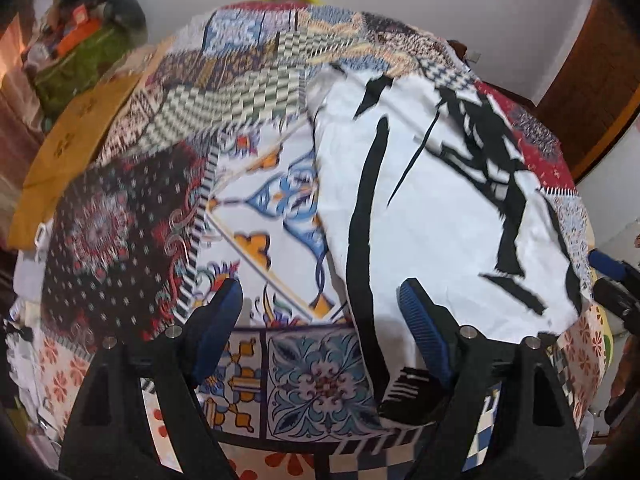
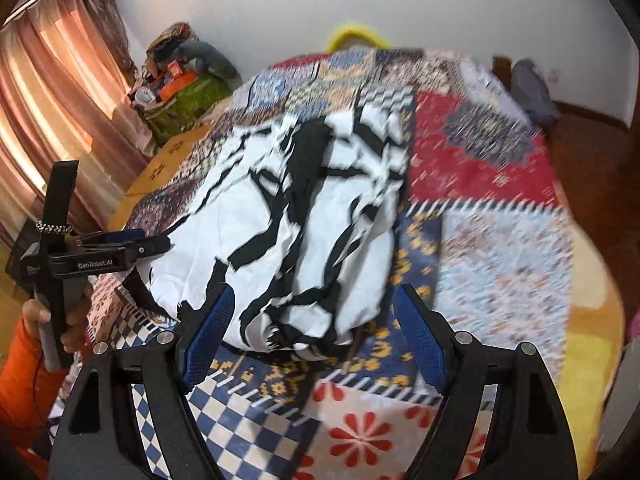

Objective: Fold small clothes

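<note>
A white garment with black streaks (image 1: pixel 432 208) lies on the patchwork tablecloth (image 1: pixel 168 216), right of centre in the left wrist view. My left gripper (image 1: pixel 320 308) is open and empty, hovering at the garment's near left edge. In the right wrist view the same garment (image 2: pixel 296 224) lies bunched in the middle, and my right gripper (image 2: pixel 314 320) is open and empty just above its near edge. The left gripper (image 2: pixel 120 246) shows from the side at the garment's left edge, held by a hand.
The round table's orange rim (image 2: pixel 592 344) shows at the right. A green bin with clutter (image 2: pixel 184 96) and curtains (image 2: pixel 56 112) stand at the far left. A yellow chair back (image 2: pixel 356 36) is behind the table.
</note>
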The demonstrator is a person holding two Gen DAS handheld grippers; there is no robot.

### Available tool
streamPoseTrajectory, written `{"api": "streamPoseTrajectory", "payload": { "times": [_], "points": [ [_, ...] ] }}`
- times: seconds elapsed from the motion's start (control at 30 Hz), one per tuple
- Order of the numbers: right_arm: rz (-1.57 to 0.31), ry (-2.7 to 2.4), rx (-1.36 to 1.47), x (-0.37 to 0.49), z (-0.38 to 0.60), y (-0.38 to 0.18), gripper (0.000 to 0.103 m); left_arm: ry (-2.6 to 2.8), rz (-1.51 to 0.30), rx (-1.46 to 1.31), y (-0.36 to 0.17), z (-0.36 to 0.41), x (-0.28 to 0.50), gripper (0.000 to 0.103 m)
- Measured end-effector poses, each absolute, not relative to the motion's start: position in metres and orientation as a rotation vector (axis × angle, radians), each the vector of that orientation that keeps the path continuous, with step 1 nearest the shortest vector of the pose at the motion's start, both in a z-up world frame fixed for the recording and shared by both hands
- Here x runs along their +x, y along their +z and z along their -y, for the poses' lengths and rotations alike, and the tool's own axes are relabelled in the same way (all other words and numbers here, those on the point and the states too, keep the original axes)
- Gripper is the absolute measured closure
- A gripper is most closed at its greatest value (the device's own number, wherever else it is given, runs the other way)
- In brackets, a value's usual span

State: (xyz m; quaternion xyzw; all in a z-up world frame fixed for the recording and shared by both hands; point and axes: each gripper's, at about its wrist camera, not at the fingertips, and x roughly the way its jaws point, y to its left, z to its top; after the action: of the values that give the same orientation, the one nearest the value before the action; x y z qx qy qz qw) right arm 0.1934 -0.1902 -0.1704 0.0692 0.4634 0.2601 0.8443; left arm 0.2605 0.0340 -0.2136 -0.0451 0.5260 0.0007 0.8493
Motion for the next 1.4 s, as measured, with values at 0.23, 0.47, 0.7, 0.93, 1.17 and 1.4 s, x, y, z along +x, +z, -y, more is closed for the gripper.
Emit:
{"api": "streamPoseTrajectory", "payload": {
  "times": [0.23,0.47,0.7,0.93,1.17,1.4],
  "points": [
    [-1.018,0.561,0.130,0.198,0.167,-0.192,0.065,-0.007,-1.110,-0.100,-0.216,-0.032,0.259,0.022],
    [-0.885,0.575,0.081,0.190,0.173,-0.153,0.099,-0.025,-1.051,-0.074,-0.193,-0.021,0.254,0.022],
    [-0.901,0.544,0.102,0.189,0.190,-0.151,0.099,-0.033,-1.071,-0.041,-0.200,-0.012,0.253,0.022],
    [-0.955,0.544,0.187,0.182,0.192,-0.161,0.062,-0.025,-1.124,-0.067,-0.232,-0.013,0.251,0.010],
    [-1.041,0.558,0.102,0.183,0.165,-0.184,0.062,-0.021,-1.123,-0.079,-0.232,-0.014,0.251,0.008],
    [-1.009,0.578,0.098,0.184,0.159,-0.189,0.089,-0.012,-1.121,-0.070,-0.223,-0.014,0.251,0.009]
  ]
}}
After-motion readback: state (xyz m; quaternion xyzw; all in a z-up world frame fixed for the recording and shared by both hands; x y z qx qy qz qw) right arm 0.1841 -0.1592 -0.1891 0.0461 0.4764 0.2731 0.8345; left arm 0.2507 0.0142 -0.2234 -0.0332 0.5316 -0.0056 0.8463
